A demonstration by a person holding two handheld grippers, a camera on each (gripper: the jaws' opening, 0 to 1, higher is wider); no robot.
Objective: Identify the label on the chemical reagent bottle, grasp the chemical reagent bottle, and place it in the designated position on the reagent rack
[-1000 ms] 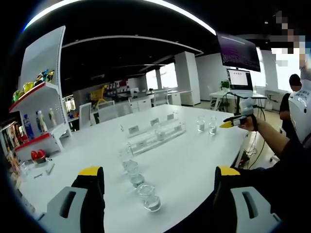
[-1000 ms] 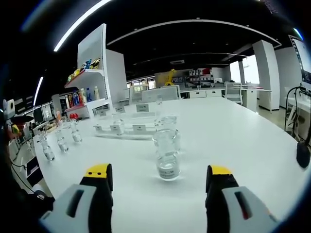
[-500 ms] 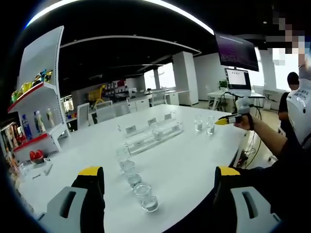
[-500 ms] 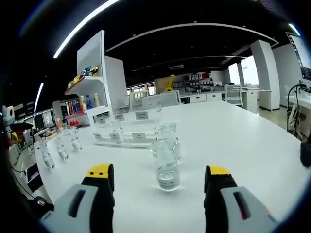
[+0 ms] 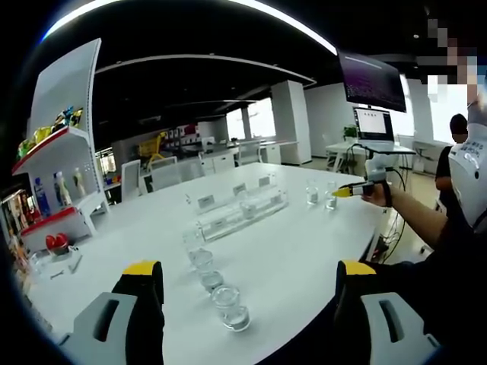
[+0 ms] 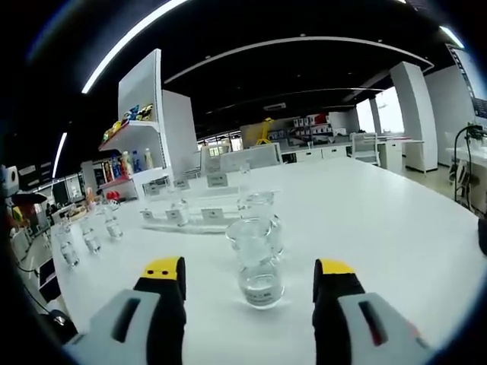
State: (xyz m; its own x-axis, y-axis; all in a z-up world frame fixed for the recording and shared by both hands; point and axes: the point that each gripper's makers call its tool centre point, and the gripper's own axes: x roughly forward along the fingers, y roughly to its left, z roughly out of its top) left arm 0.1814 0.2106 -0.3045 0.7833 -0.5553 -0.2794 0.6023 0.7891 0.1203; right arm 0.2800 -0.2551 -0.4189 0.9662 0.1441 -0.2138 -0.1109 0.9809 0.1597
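Item one, my right gripper (image 6: 249, 283): jaws spread wide with nothing between them, hanging just above the white bench (image 6: 396, 220). Item two, a clear glass bottle (image 6: 258, 262) with a small label low on its side, standing upright on the bench just ahead of those jaws, in line with the gap; I cannot read the label. A second glass bottle (image 6: 262, 220) stands directly behind it. Item three, the clear rack (image 6: 194, 213) with small white label cards along its front, lying farther back on the bench, left of the two bottles. Item four, my left gripper (image 5: 250, 293): jaws likewise apart and empty over the near bench edge (image 5: 304, 258). Ahead of it a row of small glass bottles (image 5: 231, 308) runs away toward the rack (image 5: 243, 211). In the left gripper view the right gripper (image 5: 358, 188) shows at far right, held by a hand (image 5: 376, 195) near two bottles (image 5: 322, 195). A white shelf unit (image 5: 61, 167) holds coloured goods at left.
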